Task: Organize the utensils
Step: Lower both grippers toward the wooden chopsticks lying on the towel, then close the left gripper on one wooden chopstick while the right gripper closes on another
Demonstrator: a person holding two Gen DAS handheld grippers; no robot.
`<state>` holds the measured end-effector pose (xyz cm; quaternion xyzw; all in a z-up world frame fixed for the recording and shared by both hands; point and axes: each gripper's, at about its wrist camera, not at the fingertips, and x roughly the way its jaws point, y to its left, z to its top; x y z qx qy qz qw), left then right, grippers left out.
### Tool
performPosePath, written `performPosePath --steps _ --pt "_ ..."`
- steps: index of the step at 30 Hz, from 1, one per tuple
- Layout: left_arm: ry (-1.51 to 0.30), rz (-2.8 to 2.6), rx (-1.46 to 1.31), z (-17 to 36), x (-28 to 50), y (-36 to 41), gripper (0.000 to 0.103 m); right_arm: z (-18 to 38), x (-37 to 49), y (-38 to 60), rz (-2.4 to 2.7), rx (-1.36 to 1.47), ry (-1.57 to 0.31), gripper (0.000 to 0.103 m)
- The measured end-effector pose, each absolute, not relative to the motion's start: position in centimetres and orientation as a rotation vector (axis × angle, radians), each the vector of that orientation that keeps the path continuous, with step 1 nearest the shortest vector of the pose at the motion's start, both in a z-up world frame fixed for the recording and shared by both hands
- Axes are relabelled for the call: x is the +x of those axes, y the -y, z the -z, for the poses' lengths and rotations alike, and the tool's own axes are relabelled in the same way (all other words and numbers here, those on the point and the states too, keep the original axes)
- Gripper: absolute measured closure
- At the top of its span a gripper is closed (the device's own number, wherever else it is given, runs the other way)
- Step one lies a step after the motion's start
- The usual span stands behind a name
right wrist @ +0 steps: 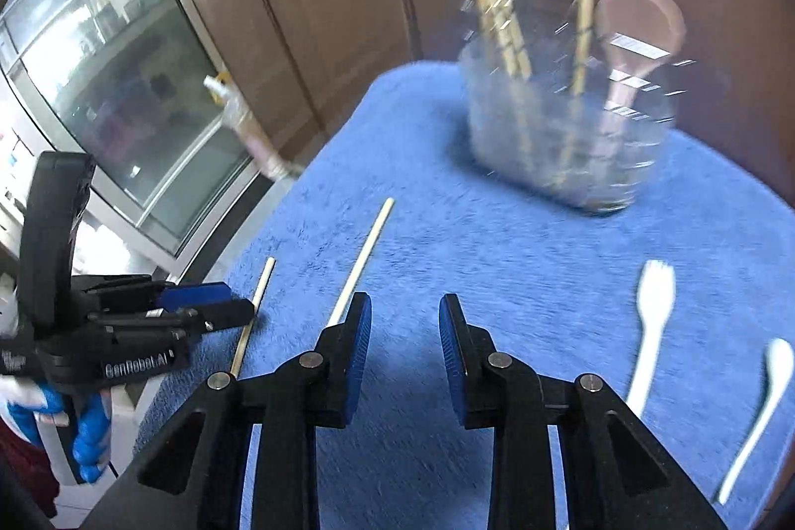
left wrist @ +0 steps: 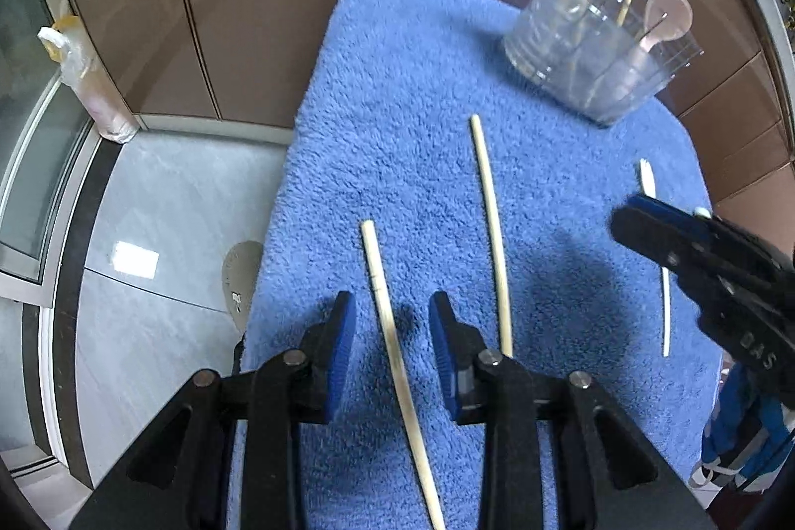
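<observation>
A pale chopstick (left wrist: 392, 346) lies on the blue towel (left wrist: 397, 83) between the blue pads of my left gripper (left wrist: 393, 311). The pads stand apart from it on both sides, so the gripper is open. A second chopstick (left wrist: 491, 232) lies just to its right. My right gripper (right wrist: 405, 306) hovers open over bare towel, with that second chopstick (right wrist: 362, 257) beside its left finger. A white fork (right wrist: 651, 321) and a white spoon (right wrist: 767, 401) lie to its right. The clear holder (right wrist: 571, 132) at the back holds several chopsticks and a pink spoon (right wrist: 641, 23).
The towel's left edge (left wrist: 278, 232) drops off to a grey floor (left wrist: 164, 207). Brown cabinet doors (left wrist: 248, 8) stand behind the table. In the left wrist view the right gripper (left wrist: 638, 219) covers part of the fork (left wrist: 647, 177). A gloved hand (right wrist: 89, 445) holds the left gripper (right wrist: 238, 306).
</observation>
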<state>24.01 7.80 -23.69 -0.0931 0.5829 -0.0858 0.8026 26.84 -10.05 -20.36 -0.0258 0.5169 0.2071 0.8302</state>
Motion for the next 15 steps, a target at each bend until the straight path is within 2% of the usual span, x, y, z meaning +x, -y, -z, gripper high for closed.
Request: performPosePath --steps 7,15 --pt "-1.272 0.195 -0.195 25.0 24.4 -8.1 0.093 23.7 30.4 6.4 -0.458 -0.073 -1.226 0.080" --pt "-1.238 0.217 -0.196 25.3 23.9 -8.5 0.095 25.8 32.8 3.4 -0.398 -0.152 -1.299 0.083"
